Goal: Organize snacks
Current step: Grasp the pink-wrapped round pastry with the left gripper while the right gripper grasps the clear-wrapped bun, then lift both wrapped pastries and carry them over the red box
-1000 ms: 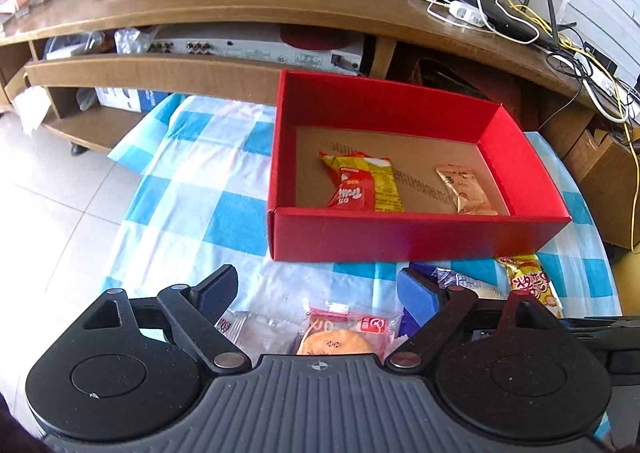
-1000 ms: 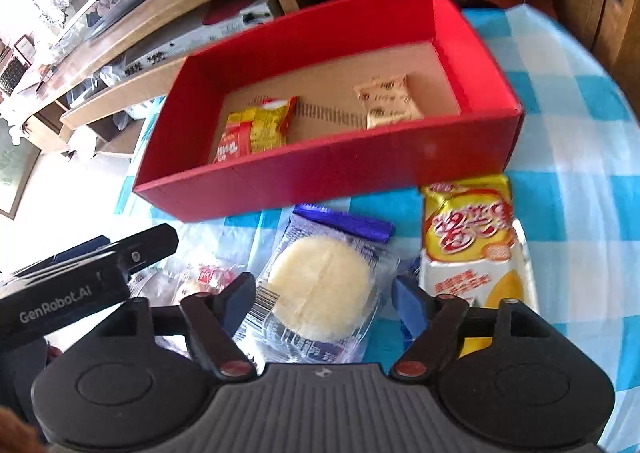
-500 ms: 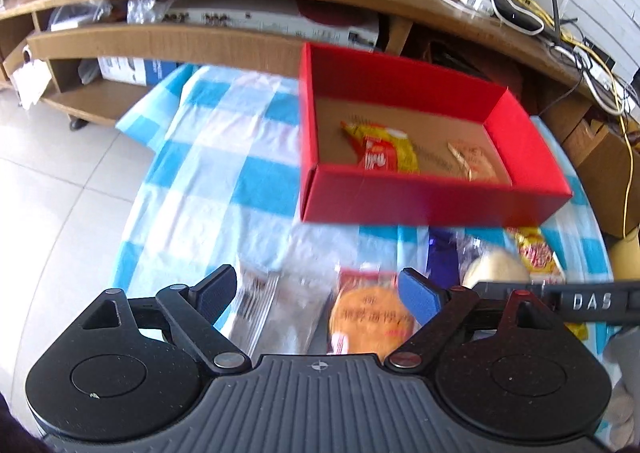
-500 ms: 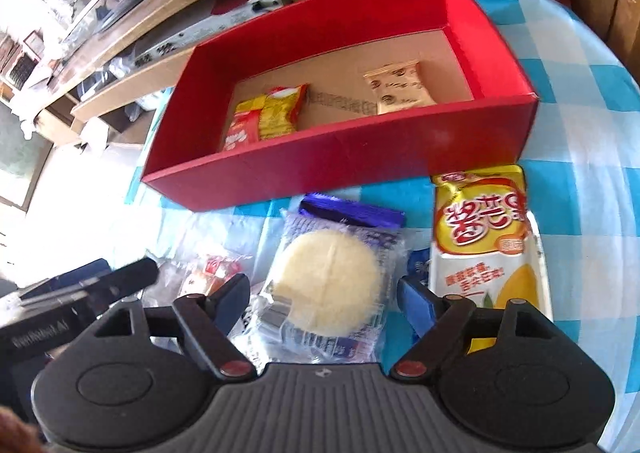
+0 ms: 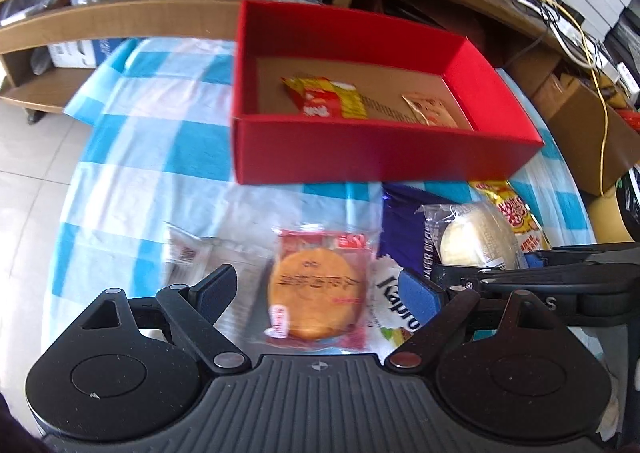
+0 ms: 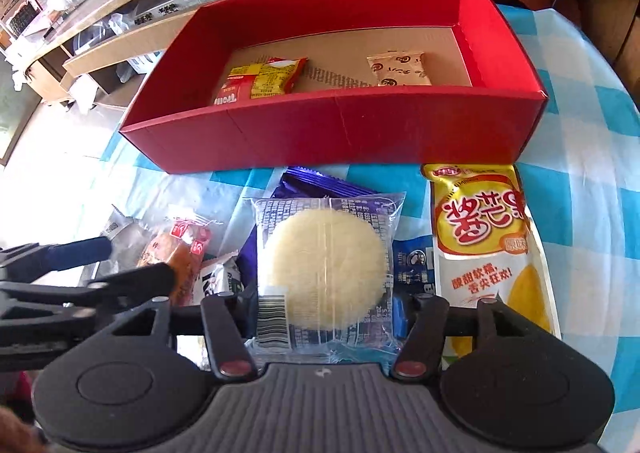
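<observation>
Snacks (image 6: 324, 269) lie under both down-tilted grippers.

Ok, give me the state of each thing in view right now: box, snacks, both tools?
Red cardboard box: open, no lid, holds two packets.
Red-and-yellow snack packet: lying flat in box.
Beige snack packet: lying flat in box.
Pale round cake in clear wrapper: sealed, between right tool's fingers.
Orange round cake in red wrapper: sealed, on cloth.
Yellow pouch: sealed, flat on cloth.
Right tool: closing on pale cake.
Left tool: open, astride orange cake.
</observation>
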`<state>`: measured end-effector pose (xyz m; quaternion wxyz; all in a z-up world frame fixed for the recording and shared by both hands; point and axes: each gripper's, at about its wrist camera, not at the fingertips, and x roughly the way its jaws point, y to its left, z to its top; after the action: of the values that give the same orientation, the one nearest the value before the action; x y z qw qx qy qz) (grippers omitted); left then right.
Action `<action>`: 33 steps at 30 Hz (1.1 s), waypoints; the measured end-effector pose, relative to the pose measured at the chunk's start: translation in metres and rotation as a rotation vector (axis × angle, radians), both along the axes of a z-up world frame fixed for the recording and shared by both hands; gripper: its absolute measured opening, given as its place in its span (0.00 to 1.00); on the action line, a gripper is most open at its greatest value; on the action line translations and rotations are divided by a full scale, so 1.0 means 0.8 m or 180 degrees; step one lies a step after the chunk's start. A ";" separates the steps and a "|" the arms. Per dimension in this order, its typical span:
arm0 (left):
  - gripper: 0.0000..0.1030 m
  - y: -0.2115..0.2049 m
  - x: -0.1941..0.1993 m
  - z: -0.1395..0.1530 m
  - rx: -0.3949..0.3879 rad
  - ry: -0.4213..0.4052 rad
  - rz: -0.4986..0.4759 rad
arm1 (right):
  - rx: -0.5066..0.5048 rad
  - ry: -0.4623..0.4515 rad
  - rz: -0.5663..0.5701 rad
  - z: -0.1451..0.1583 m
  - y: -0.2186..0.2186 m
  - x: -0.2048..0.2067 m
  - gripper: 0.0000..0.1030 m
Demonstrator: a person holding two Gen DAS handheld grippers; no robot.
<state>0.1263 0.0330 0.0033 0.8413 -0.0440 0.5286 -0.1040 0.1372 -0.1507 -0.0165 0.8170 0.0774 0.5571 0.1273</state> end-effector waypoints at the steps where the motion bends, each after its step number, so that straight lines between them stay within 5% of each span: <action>1: 0.87 -0.004 0.002 -0.003 -0.0021 0.0041 -0.0025 | -0.0019 -0.0023 0.0009 0.003 0.000 -0.002 0.70; 12: 0.81 -0.001 0.022 -0.030 -0.0229 0.0358 0.0139 | -0.0035 -0.0125 -0.0027 0.039 -0.034 -0.041 0.69; 17: 0.61 -0.012 0.012 -0.020 -0.0306 0.0329 0.0038 | -0.0044 -0.0130 0.0069 0.042 -0.033 -0.059 0.69; 24: 0.62 -0.028 -0.022 -0.014 -0.0138 0.0251 -0.0130 | -0.0075 -0.0080 0.0140 0.031 -0.032 -0.064 0.69; 28: 0.81 -0.035 -0.019 -0.017 0.0033 0.0168 -0.0150 | -0.0082 -0.0014 0.0146 0.023 -0.032 -0.063 0.69; 33: 0.82 -0.031 -0.011 -0.022 -0.0042 0.0193 -0.0093 | -0.0076 0.0036 0.0131 0.017 -0.035 -0.058 0.69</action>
<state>0.1171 0.0084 -0.0146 0.8230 -0.0450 0.5537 -0.1184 0.0905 -0.1785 -0.0031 0.8119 0.0569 0.5646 0.1370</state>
